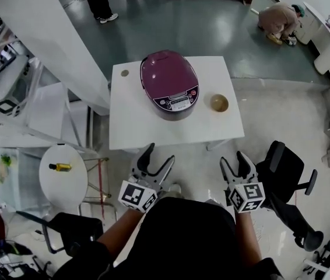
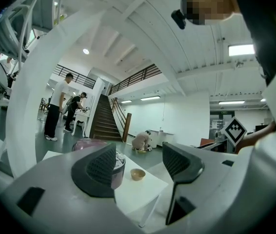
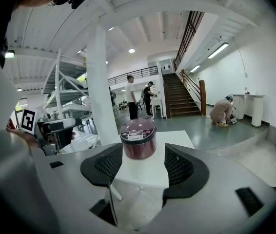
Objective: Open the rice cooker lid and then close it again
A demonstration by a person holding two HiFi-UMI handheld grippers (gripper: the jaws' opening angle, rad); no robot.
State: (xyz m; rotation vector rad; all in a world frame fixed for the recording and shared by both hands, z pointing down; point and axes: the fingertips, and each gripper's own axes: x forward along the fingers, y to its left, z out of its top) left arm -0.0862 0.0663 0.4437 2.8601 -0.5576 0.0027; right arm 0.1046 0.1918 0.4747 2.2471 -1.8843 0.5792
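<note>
— Any writing you can read on the rice cooker?

— No. The control panel on its front carries print and buttons, but it is all too small to make out. The marker cubes on the claws show only black-and-white squares, no letters.

— Where does the cooker stand, and which way does it point?

— On the white table, about the middle, with its lid shut. The panel faces the person, turned slightly toward their right; the long axis runs from that front edge away to the far side of the table.

— What else is on the table?

— A small tan bowl just right of the cooker, apart from it.

— And the claws?

— The left claw and right claw are both held off the near edge of the table, close to the person's body and well apart from the cooker. Each has its jaws spread with nothing between them; through the right claw's gap the cooker shows in the distance.
</note>
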